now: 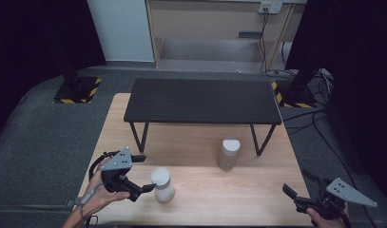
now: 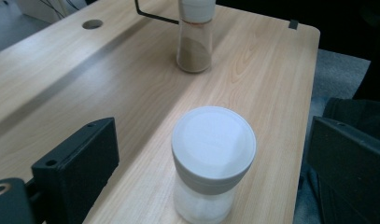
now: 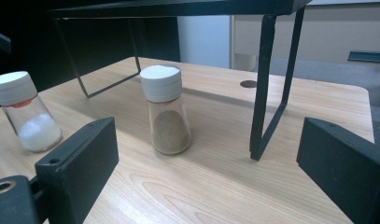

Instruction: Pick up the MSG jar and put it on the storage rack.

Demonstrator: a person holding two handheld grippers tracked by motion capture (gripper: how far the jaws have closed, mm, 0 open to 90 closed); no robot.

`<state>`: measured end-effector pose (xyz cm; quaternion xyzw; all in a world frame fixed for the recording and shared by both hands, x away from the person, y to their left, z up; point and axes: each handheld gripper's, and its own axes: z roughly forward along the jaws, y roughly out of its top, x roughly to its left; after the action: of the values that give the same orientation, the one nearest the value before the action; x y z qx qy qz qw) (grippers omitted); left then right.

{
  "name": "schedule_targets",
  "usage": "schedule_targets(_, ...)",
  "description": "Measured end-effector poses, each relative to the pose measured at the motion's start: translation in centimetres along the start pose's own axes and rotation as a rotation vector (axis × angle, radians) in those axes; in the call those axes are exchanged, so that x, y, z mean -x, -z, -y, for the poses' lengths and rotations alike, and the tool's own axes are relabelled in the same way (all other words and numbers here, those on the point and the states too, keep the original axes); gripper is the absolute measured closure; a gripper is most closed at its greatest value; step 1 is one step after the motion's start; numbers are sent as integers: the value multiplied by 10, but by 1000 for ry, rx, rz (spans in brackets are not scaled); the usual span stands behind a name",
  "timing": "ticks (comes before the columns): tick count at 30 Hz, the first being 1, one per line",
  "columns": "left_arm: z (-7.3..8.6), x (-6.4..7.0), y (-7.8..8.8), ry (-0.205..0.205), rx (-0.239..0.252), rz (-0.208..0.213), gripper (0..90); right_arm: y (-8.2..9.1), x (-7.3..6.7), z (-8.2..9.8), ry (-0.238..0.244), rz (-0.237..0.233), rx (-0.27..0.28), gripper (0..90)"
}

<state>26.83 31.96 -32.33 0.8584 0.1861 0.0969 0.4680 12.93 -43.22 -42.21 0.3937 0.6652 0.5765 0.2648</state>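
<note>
Left gripper (image 1: 150, 186) down at the near-left of the wooden table (image 1: 257, 199), jaws spread wide either side of the white-capped shaker with white powder (image 1: 162, 185) but not touching it, shaker upright. Right gripper (image 1: 290, 193) at the near-right corner, also wide open with nothing in it. Farther back, second shaker with brown powder (image 1: 228, 154) upright mid-table, just in front of the black low shelf (image 1: 203, 100)
</note>
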Motion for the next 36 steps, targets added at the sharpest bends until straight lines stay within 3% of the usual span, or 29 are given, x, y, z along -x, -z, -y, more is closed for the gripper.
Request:
schedule_targets(7, 0, -4, -16, -6, -30, 14, 39, -1, 0, 0, 7, -3, -1, 58)
schedule_targets(12, -2, -3, -35, -32, -78, 10, 62, 0, 0, 0, 2, 0, -3, 59)
schedule_targets(18, 3, -7, -47, -22, -97, 27, 103, 0, 0, 0, 3, -1, -2, 61)
schedule_targets(22, 7, -7, -49, -26, -93, 30, 154, 0, 0, 0, 1, 0, -1, 62)
schedule_targets(26, 14, -9, -49, -31, -65, 47, 319, 0, 0, 0, 1, 2, -1, 63)
schedule_targets(36, 15, -5, -48, -15, -59, 29, 323, 0, 0, 0, -2, 4, -3, 63)
